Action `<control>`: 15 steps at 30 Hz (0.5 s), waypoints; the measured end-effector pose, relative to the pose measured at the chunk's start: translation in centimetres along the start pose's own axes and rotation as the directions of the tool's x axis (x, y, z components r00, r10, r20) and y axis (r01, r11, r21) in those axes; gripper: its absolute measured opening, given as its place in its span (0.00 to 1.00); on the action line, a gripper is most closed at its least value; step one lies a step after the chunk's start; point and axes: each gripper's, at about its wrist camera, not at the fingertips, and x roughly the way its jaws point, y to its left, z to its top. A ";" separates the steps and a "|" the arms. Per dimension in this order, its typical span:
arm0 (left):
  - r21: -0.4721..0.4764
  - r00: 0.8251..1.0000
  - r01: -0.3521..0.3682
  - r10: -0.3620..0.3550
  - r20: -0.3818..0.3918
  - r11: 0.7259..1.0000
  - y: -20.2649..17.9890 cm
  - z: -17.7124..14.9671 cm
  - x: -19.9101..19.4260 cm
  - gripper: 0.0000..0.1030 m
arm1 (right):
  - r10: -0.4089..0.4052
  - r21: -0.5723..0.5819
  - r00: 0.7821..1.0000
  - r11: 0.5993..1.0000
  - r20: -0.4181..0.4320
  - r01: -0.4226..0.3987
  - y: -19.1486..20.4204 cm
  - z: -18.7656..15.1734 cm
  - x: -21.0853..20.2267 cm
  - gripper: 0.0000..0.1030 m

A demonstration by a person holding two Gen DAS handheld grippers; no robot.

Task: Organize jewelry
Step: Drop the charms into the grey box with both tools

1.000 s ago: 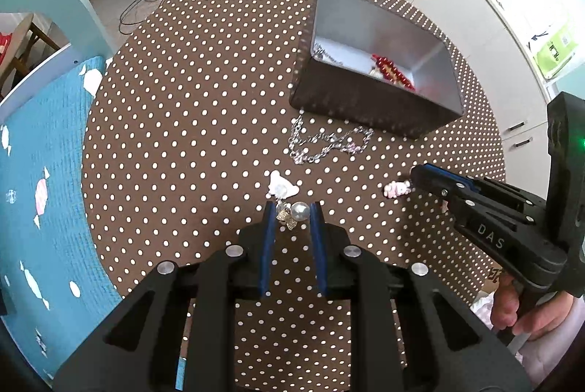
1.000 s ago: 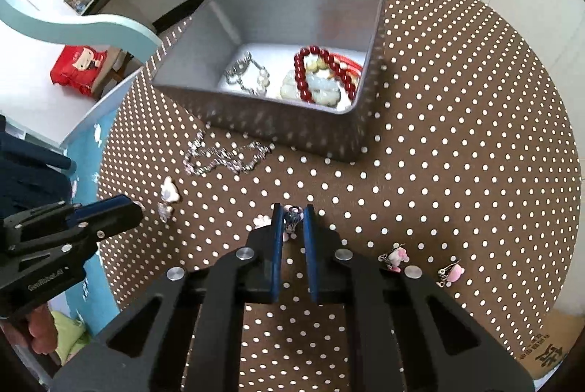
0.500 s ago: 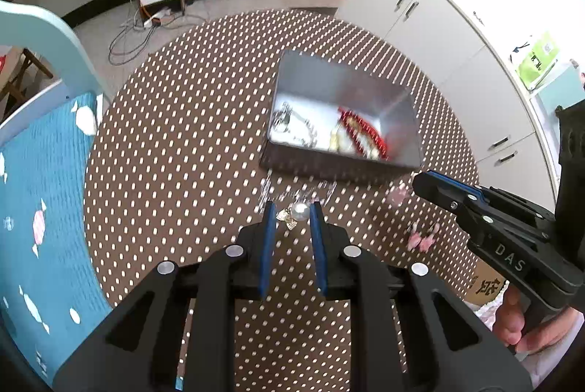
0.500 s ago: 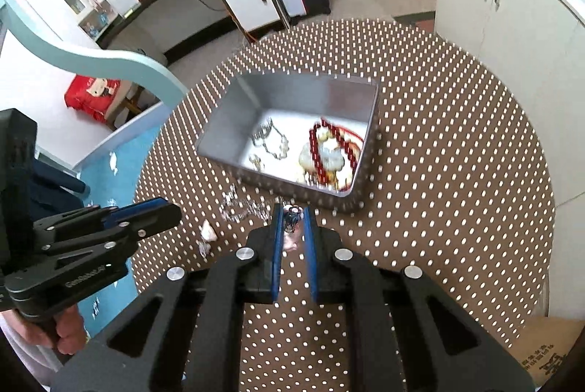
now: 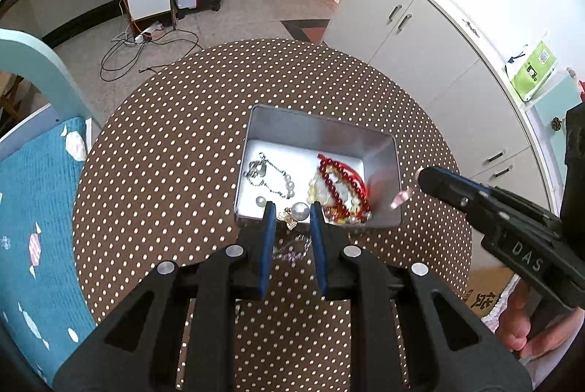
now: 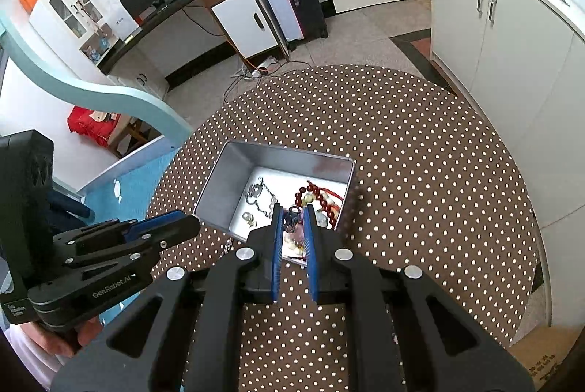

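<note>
Pearl earring [image 5: 297, 212] with gold charm, pinched in left gripper [image 5: 292, 209] fingers over tin [image 5: 318, 125] near edge. Right gripper [image 6: 292, 214] fingers clamp a small dark clip [image 6: 292, 217]. Both were down at table [image 5: 164, 136] level a second ago; now above the tin, open table all round.

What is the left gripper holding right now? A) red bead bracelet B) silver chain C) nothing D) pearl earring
D: in the left wrist view the left gripper pinches a pearl earring with a gold charm, above the near edge of the tin; the red bracelet lies inside.
</note>
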 end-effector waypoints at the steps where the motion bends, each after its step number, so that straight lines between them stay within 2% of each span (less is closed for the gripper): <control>1: 0.001 1.000 0.002 -0.002 -0.002 1.000 -0.2 0.3 0.3 0.18 | 0.006 0.001 1.000 1.000 -0.008 -0.006 -0.1 0.1 0.3 0.10; 4: 0.012 1.000 0.006 -0.006 -0.004 1.000 -0.6 1.2 0.9 0.18 | -0.006 0.023 1.000 1.000 -0.026 0.007 -0.5 0.2 1.0 0.13; 6: 0.023 1.000 0.012 -0.012 -0.007 1.000 -1.1 1.8 1.3 0.18 | -0.005 0.041 0.999 0.999 -0.043 0.007 -0.9 0.3 1.1 0.20; 8: 0.033 1.000 0.017 -0.017 -0.011 0.999 -1.5 1.9 1.7 0.18 | -0.027 0.053 0.999 0.998 -0.045 0.029 -1.6 0.4 1.0 0.43; 15: 0.071 0.999 0.038 -0.036 -0.033 0.997 -3.3 2.3 3.1 0.18 | -0.062 0.110 0.997 0.992 -0.047 0.067 -3.6 -0.3 0.3 0.46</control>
